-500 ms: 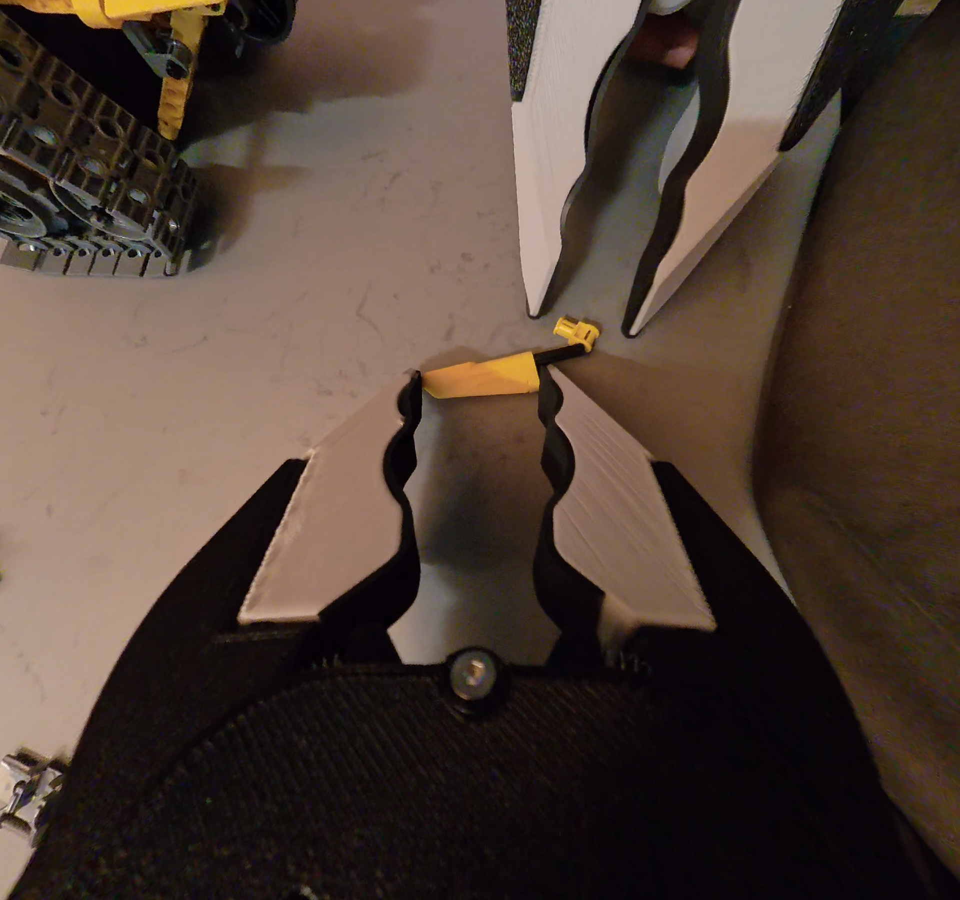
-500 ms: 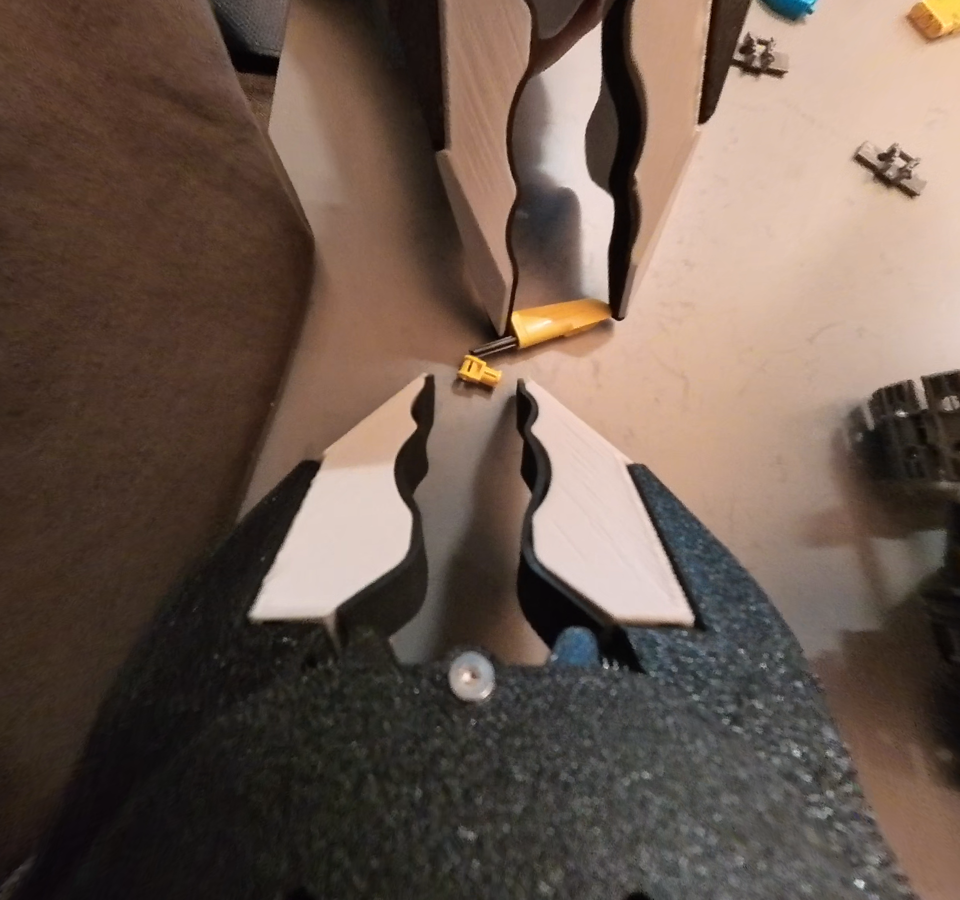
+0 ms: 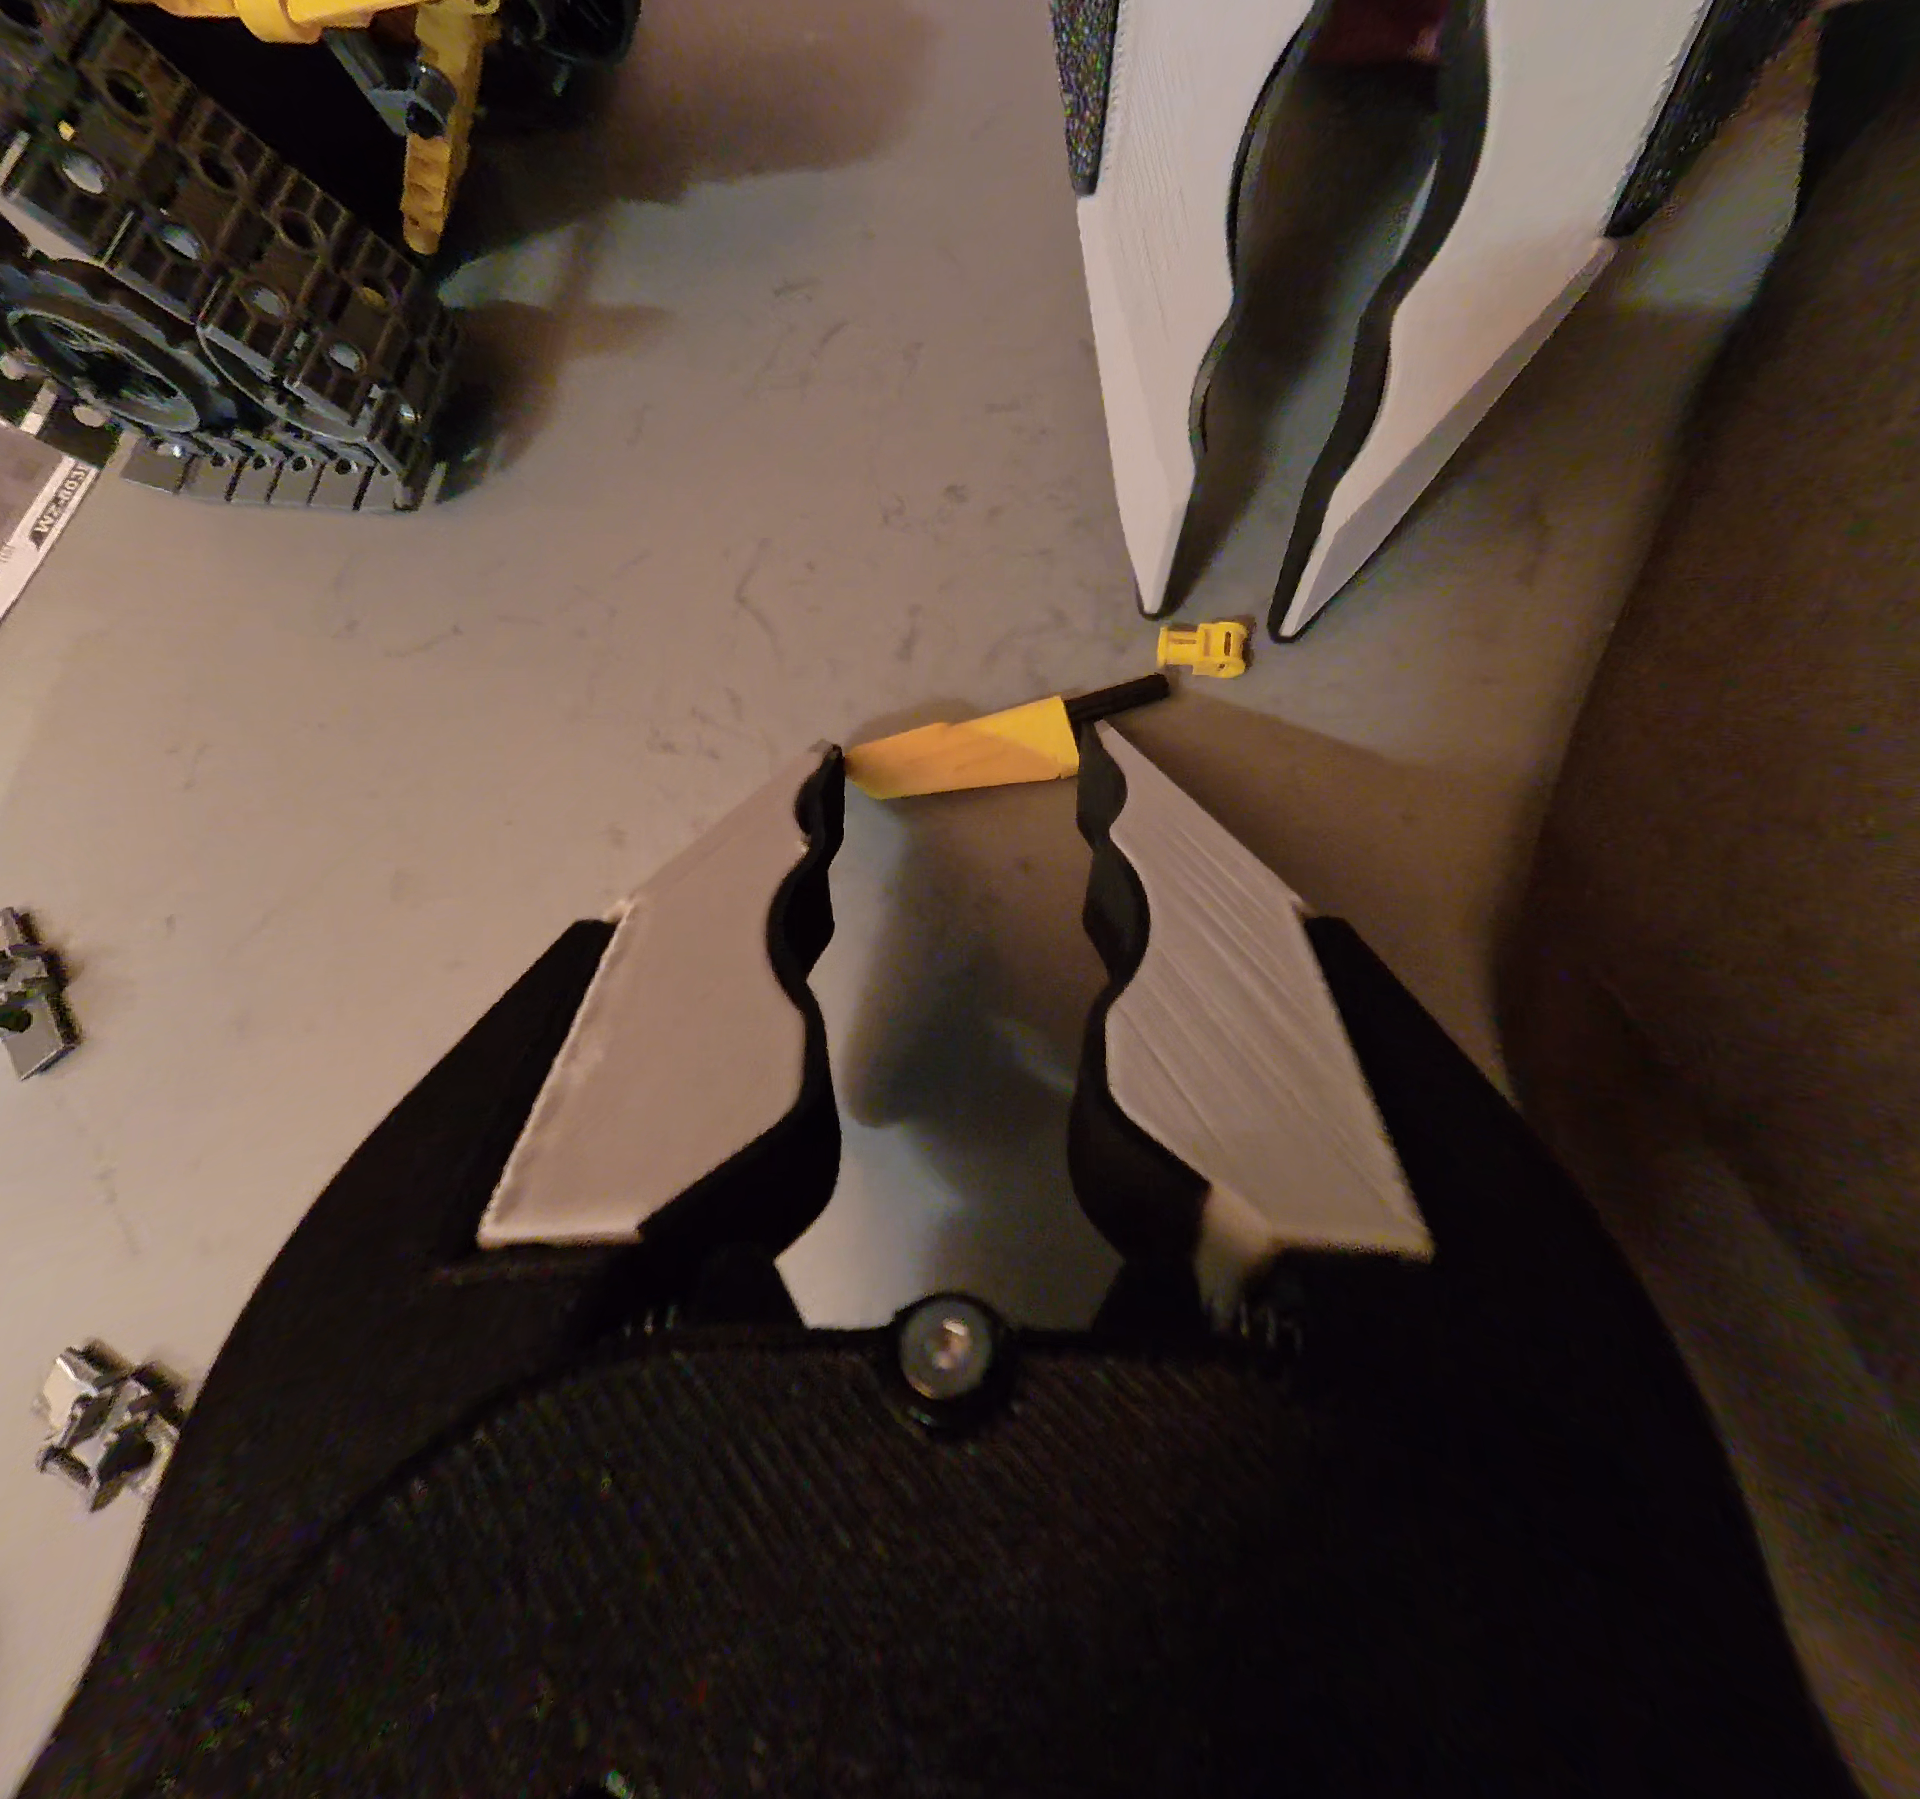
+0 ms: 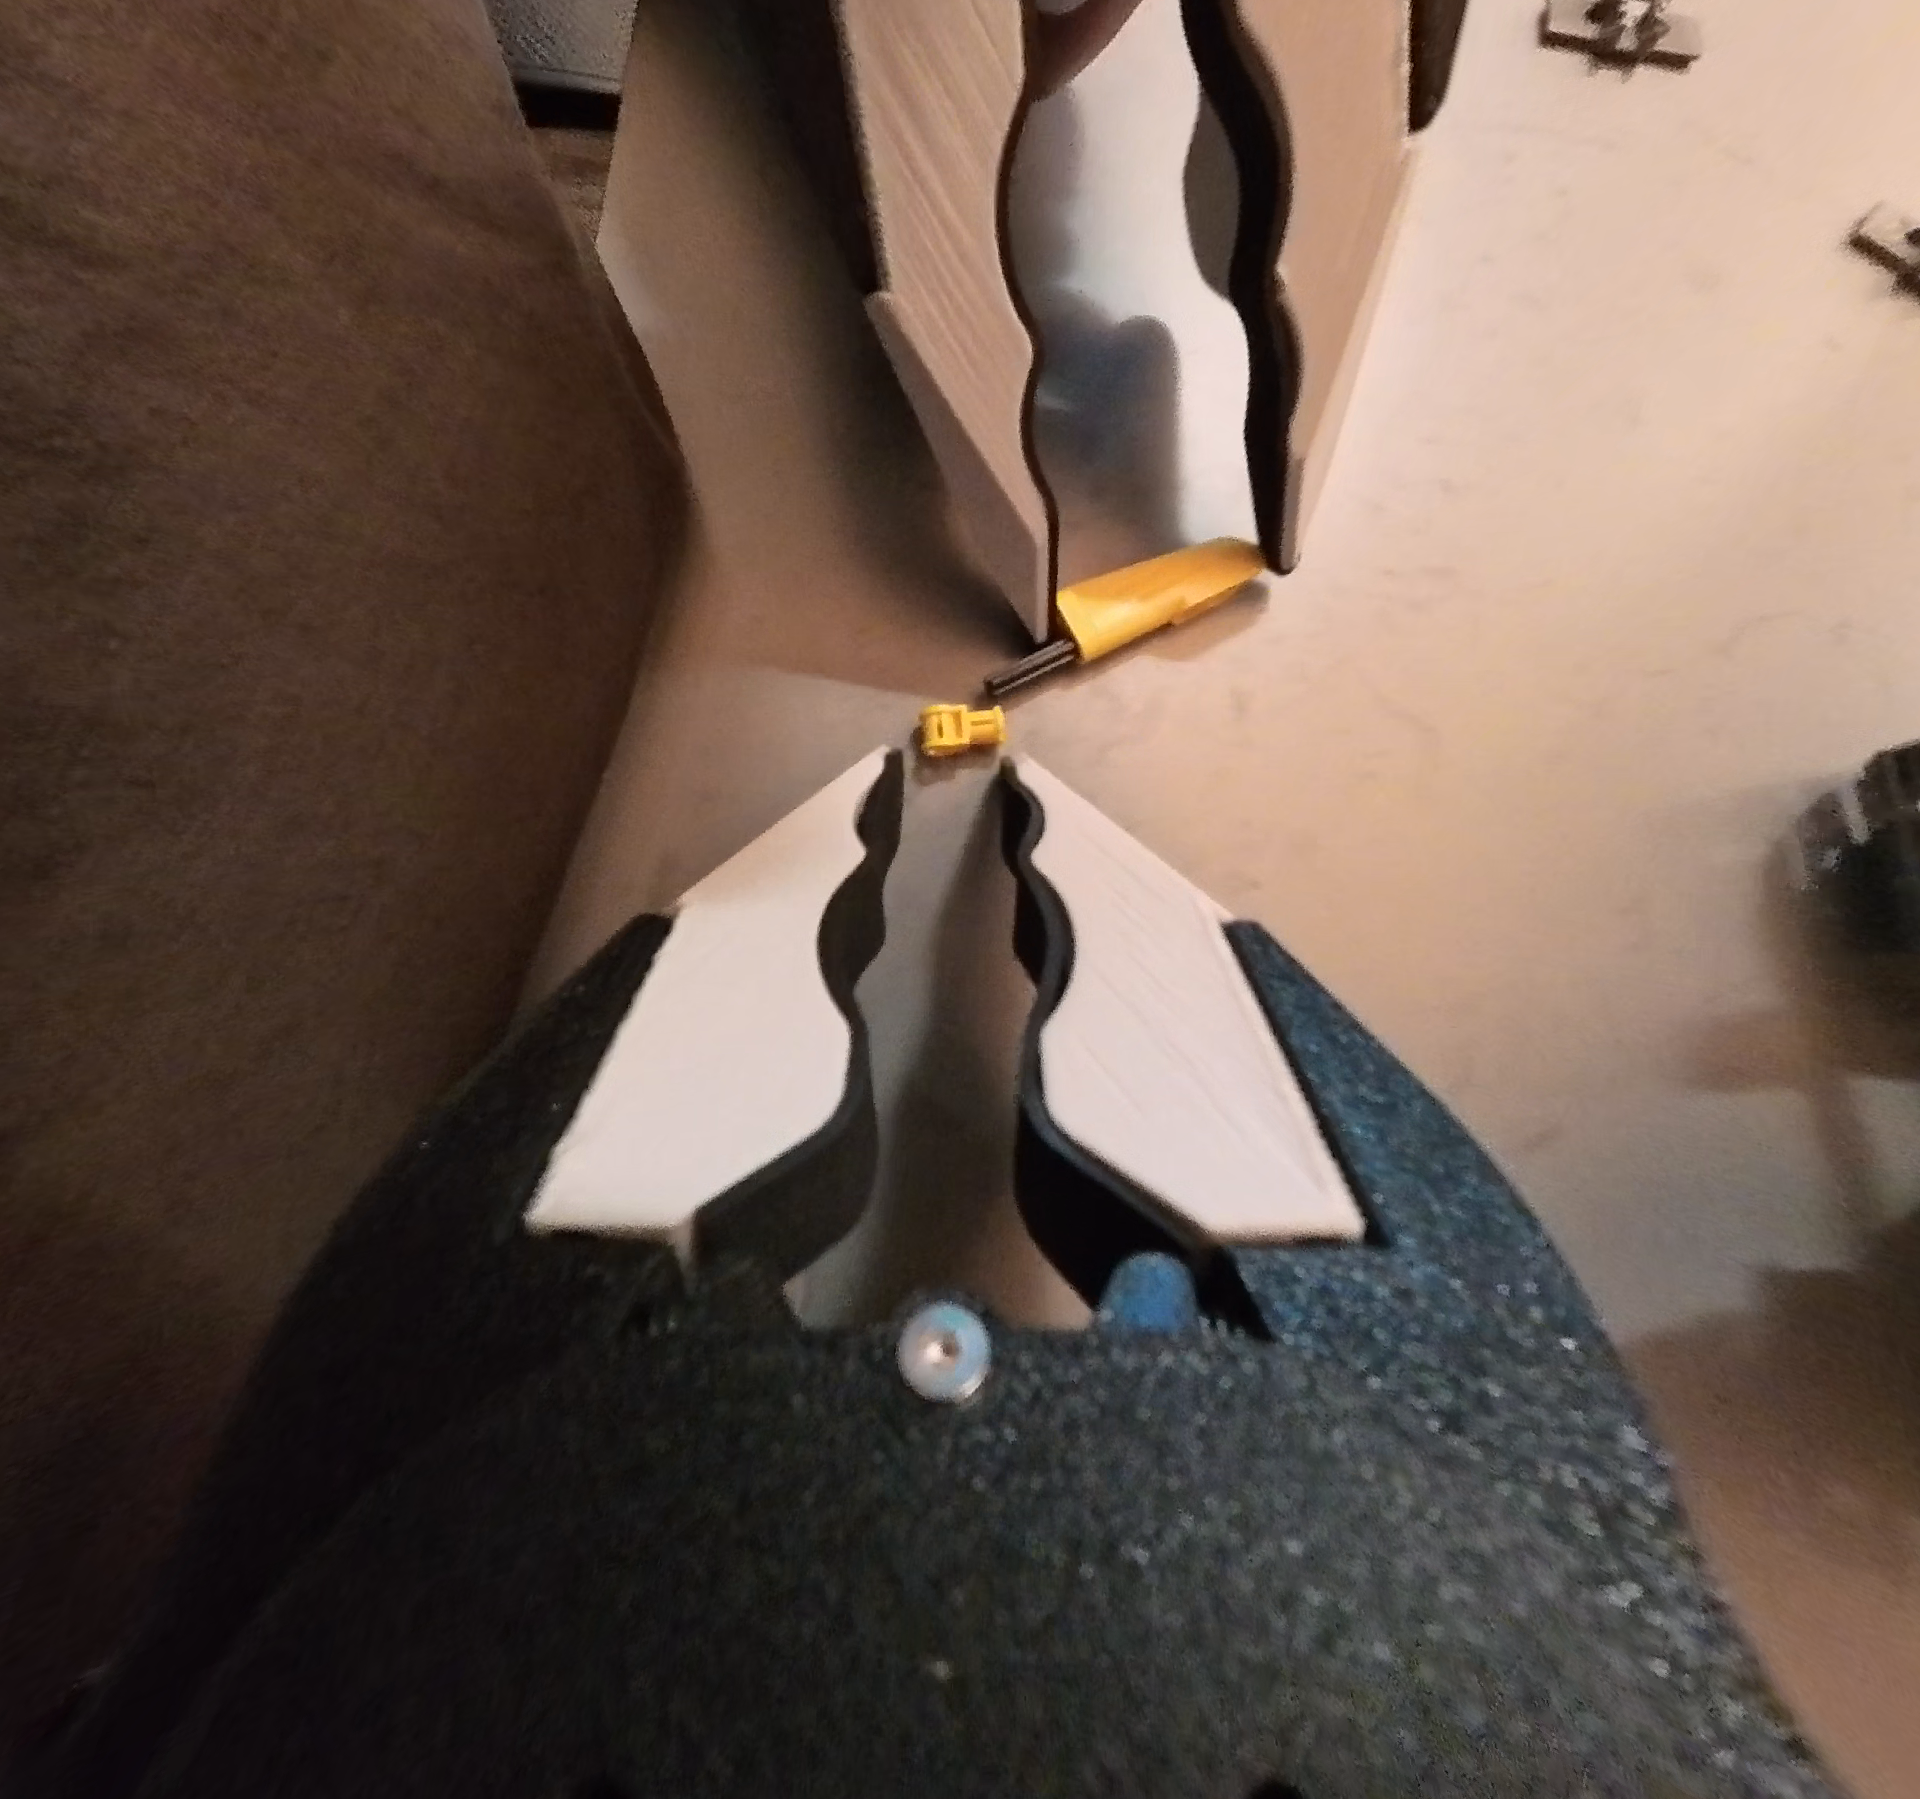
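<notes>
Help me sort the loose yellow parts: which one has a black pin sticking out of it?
The long yellow wedge between the left gripper's tips; its black pin juts from one end. The small yellow connector beside it has none.

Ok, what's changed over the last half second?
The right tool has narrowed its jaws, still open, tips just behind the small yellow connector. A gap has opened between the connector and the black pin. The left tool still clamps the yellow piece; the tracked model hasn't moved.
</notes>
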Tool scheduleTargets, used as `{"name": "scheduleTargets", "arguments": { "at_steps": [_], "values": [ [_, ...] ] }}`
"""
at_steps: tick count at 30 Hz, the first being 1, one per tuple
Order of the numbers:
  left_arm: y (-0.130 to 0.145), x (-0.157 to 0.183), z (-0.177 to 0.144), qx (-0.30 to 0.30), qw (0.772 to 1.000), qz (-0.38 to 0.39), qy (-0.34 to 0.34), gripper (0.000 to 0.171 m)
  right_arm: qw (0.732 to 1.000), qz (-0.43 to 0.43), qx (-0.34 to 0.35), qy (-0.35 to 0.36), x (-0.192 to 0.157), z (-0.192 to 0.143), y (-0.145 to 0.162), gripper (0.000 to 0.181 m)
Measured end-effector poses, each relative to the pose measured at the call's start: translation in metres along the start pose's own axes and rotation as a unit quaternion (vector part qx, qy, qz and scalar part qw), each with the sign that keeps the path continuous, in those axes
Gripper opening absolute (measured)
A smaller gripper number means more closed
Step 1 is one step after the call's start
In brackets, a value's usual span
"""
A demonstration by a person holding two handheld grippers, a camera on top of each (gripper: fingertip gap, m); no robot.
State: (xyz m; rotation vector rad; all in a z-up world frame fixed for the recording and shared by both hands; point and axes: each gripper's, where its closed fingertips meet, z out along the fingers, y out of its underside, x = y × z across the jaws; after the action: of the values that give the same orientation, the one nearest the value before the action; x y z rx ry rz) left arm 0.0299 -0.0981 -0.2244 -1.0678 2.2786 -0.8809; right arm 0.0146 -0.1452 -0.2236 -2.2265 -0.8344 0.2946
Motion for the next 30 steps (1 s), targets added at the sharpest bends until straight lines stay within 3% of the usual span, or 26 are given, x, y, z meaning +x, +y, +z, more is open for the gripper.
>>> {"name": "scheduleTargets", "arguments": {
  "at_steps": [13,17,21,24,30],
  "values": [
    [0.003,0.001,-0.004,-0.005,0.999,-0.013,-0.036,0.043,0.998,0.066,0.014,0.003,-0.019,0.003,-0.006,0.014],
    [0.004,0.001,-0.005,-0.007,0.999,-0.018,-0.045,0.043,0.995,0.075,0.033,0.057,-0.006,-0.005,-0.009,0.015],
    [0.005,0.001,-0.006,-0.013,0.998,-0.019,-0.060,0.043,0.988,0.092,0.039,0.114,0.008,-0.009,-0.007,0.031],
    [0.005,0.002,-0.007,-0.014,0.997,-0.022,-0.076,0.043,0.989,0.084,0.013,0.120,0.005,-0.003,-0.002,0.036],
    [0.006,0.002,-0.009,-0.017,0.994,-0.035,-0.104,0.043,0.992,0.087,0.007,0.086,0.001,0.004,-0.004,0.028]
  ]
}}
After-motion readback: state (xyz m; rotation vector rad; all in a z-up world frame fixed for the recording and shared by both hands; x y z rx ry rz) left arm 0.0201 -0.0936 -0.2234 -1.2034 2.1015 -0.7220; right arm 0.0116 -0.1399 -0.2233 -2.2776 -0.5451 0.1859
